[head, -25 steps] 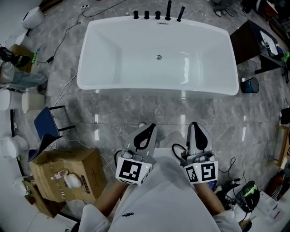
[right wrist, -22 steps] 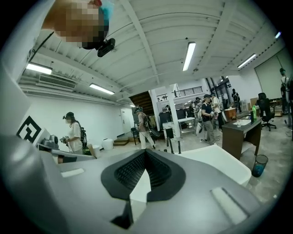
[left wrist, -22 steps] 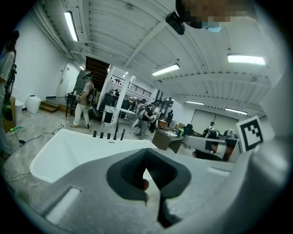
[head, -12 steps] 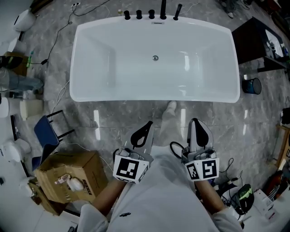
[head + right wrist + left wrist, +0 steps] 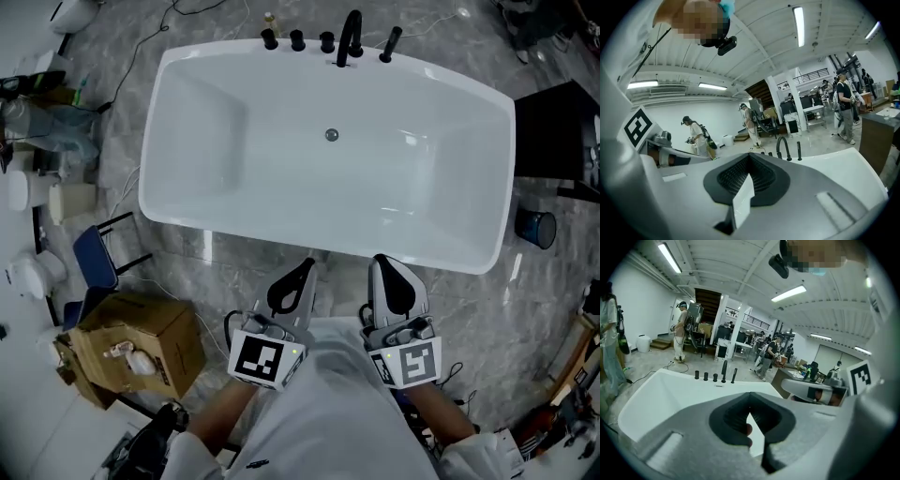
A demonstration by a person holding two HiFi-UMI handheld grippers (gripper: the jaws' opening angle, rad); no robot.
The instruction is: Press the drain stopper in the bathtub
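The white bathtub lies across the upper head view. Its small round metal drain stopper sits on the tub floor near the far side, below the black faucet set. My left gripper and right gripper hover side by side just short of the tub's near rim, both shut with nothing between the jaws. In the left gripper view the left gripper points over the bathtub. In the right gripper view the right gripper faces the faucet set. The stopper is hidden in both gripper views.
A cardboard box and a blue chair stand on the marble floor at the left. A black table and a blue bucket are at the right. Cables run over the floor. Several people stand beyond the tub.
The tub's near rim has come closer to both grippers and the tub now looks tilted in view. Both grippers stay shut, side by side in front of the body.
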